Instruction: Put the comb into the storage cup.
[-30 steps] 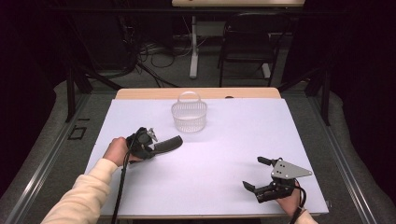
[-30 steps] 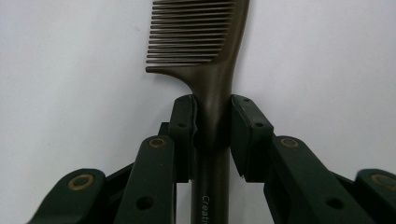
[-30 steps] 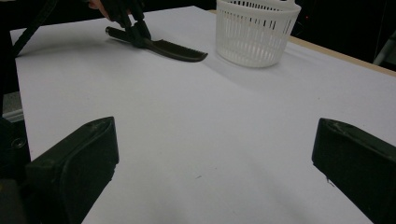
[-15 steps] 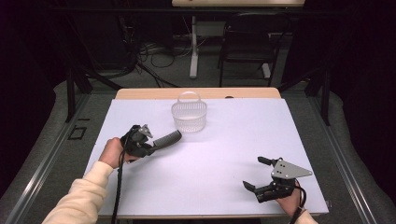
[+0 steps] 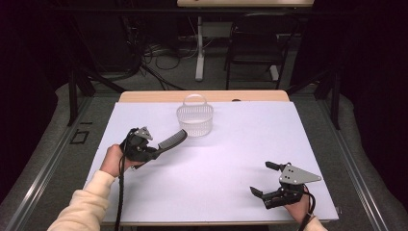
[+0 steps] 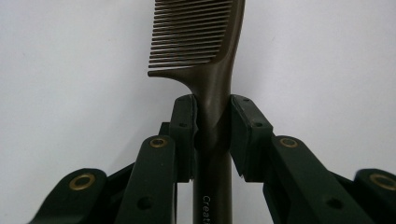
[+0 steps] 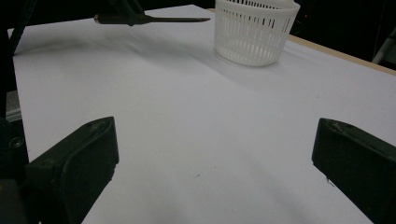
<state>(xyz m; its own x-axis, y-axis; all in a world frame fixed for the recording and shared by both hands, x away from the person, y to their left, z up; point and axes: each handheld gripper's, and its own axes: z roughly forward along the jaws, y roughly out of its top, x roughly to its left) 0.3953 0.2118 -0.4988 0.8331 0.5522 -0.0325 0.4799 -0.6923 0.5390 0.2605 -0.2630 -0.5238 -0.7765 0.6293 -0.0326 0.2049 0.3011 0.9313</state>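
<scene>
Seemingly the main risk is the comb missing the basket. From the high view, the left gripper (image 5: 153,152) holds a dark comb (image 5: 172,140) by its handle, toothed end raised and pointing at the white basket (image 5: 195,120) just beyond, on the far middle of the white table (image 5: 231,154). The right gripper (image 5: 267,179) rests near right, jaws wide and empty.

Along the left gripper view, the pads (image 6: 184,123) pinch only the comb's (image 6: 205,60) narrow neck, so it could pivot or slip.

Looking from the right gripper view, the basket (image 7: 254,30) looks light; a nudge from the comb (image 7: 154,19) could tip it.
</scene>
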